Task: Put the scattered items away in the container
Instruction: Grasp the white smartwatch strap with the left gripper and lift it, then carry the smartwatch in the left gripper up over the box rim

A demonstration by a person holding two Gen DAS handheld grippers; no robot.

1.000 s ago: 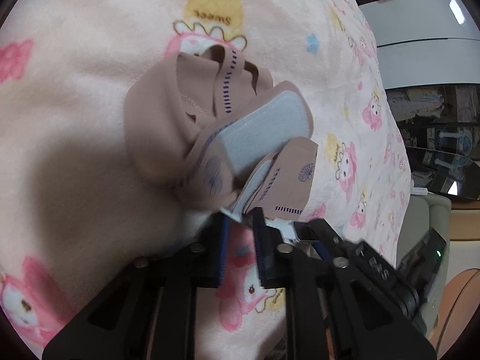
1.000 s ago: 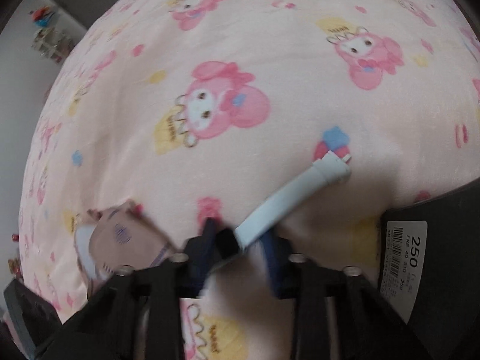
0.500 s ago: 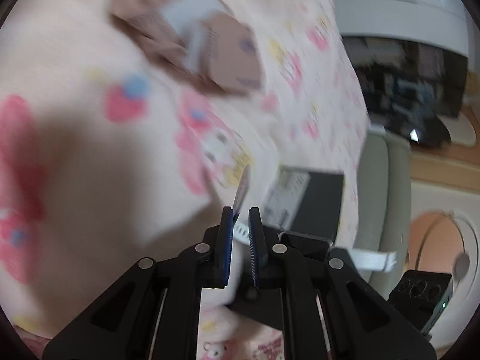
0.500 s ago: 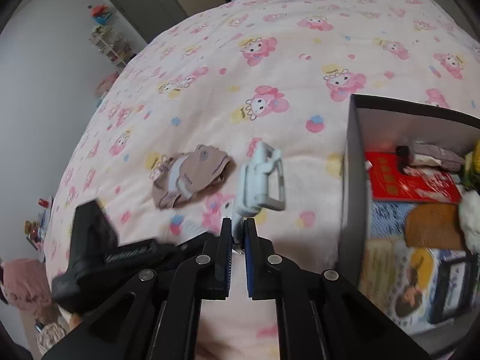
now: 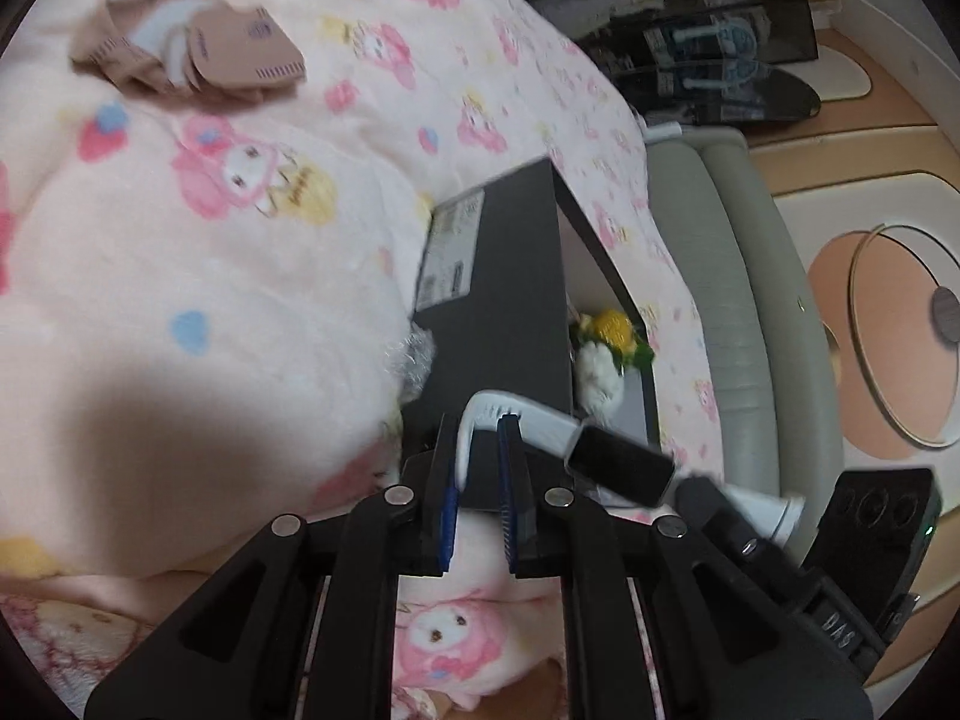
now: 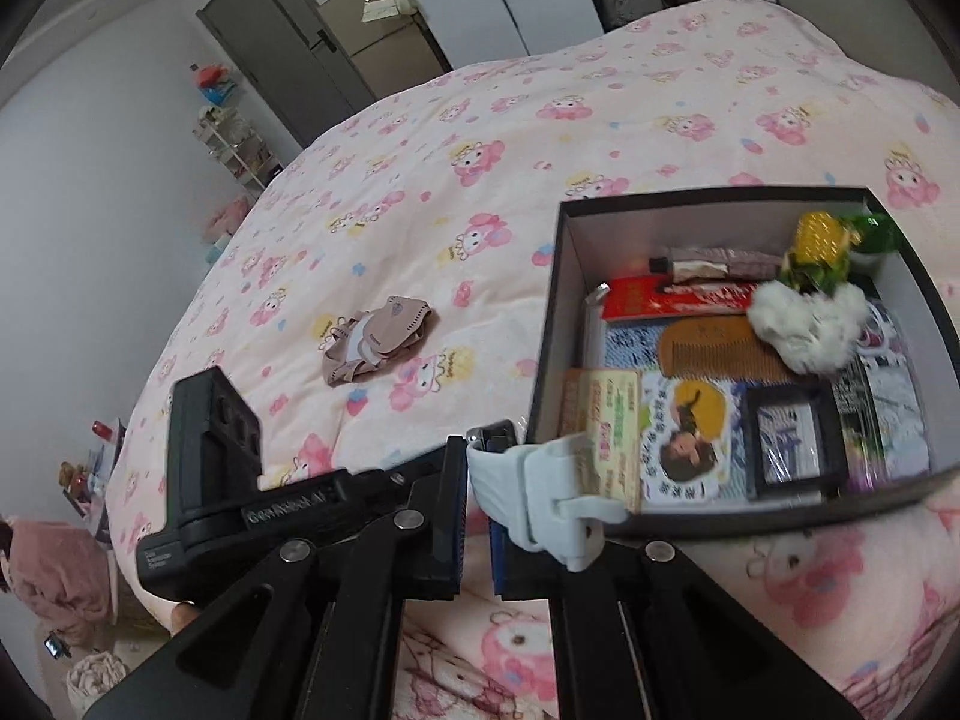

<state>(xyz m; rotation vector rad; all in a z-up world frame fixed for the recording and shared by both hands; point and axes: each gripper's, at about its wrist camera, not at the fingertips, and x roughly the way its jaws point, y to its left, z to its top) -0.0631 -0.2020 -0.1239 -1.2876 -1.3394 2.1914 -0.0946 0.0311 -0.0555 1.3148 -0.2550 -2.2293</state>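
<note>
A black open box (image 6: 546, 324) sits on the pink blanket and holds a comb, cards, a red packet and a white plush with a yellow flower. My right gripper (image 6: 478, 468) is shut on a white plastic clip (image 6: 540, 486), held at the box's near left corner. In the left wrist view the same white clip (image 5: 516, 414) shows between my left gripper's (image 5: 480, 450) fingers, which look nearly closed around its curved end; the grip is unclear. A beige face mask (image 6: 375, 345) lies on the blanket to the left, also in the left wrist view (image 5: 198, 54).
The bed's pink cartoon-print blanket (image 6: 540, 90) spreads all around. A grey padded bed frame (image 5: 738, 276) and the floor lie to the right in the left wrist view. A door and shelves stand far behind the bed (image 6: 288, 54).
Both grippers lifted away from the mask and swung toward the box. The right gripper closed on the white clip and carried it up to the box's corner.
</note>
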